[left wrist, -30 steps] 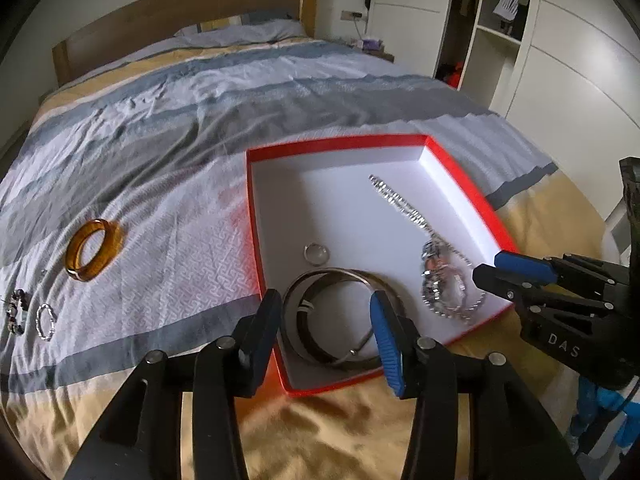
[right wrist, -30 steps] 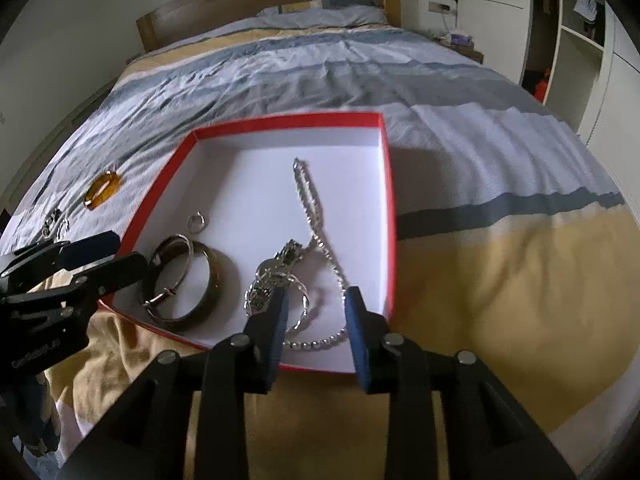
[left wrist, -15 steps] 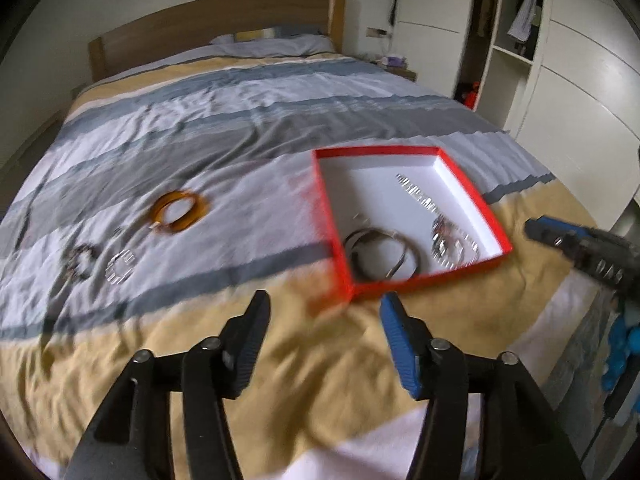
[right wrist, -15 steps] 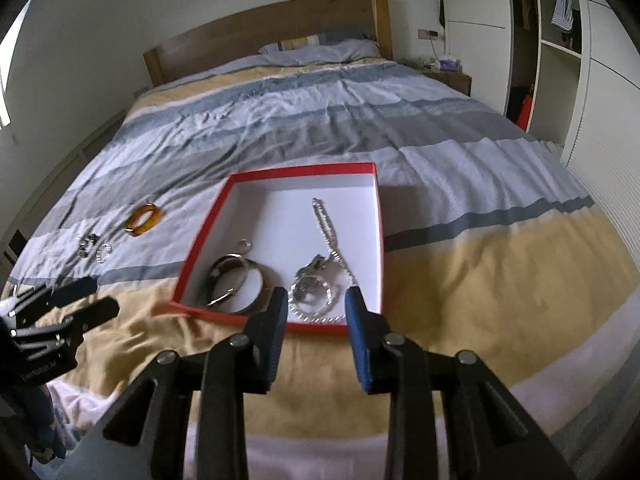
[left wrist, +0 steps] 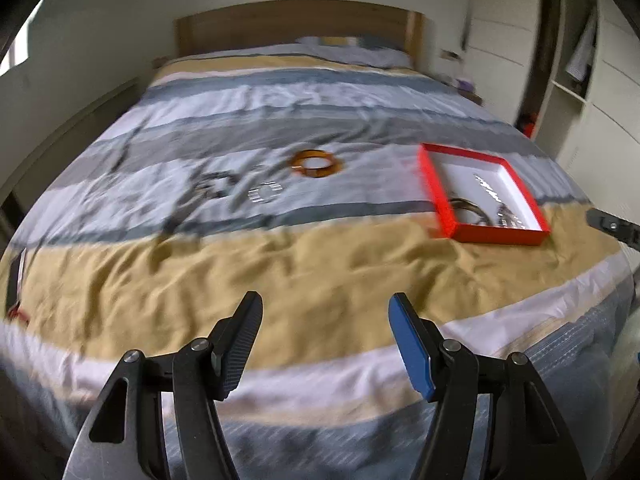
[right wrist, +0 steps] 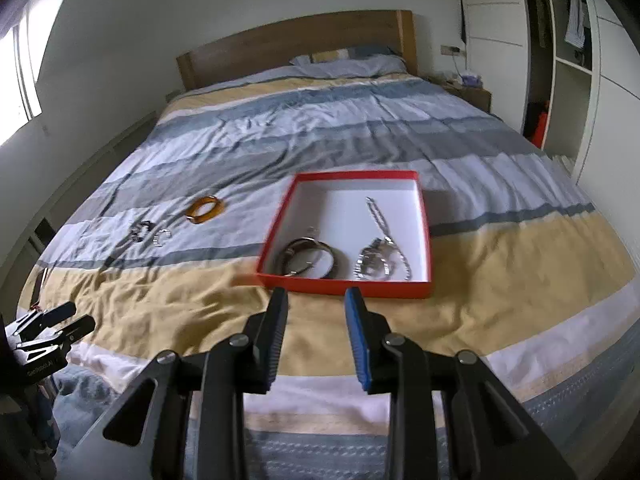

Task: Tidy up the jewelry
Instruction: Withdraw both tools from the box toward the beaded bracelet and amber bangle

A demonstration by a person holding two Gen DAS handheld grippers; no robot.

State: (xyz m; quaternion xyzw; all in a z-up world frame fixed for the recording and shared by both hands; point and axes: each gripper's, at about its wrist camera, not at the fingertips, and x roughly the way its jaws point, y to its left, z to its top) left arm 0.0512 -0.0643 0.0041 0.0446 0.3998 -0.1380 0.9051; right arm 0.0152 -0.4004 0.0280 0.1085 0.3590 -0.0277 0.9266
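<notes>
The left gripper hangs over the foot of the bed with its fingers spread wide and nothing between them; they have just been opening. The right gripper has its fingers a narrow gap apart, also empty, just short of the red box.

3 pieces lie loose on the quilt, well apart from the box: an amber bangle, a small silver ring and a dark linked piece, which is too blurred to identify. The box already holds a dark bangle, a watch and a chain.

The amber bangle looks rigid, smooth and light, probably resin or glass, so it is likely slippery and may chip. It is best pinched across 1 side of its band, 1 finger inside the hoop and 1 outside. The silver ring is tiny and sinks into soft fabric; the fingers would need to press into the quilt either side of it. The linked piece will probably drape limply, so it is best taken at its bunched middle.
</notes>
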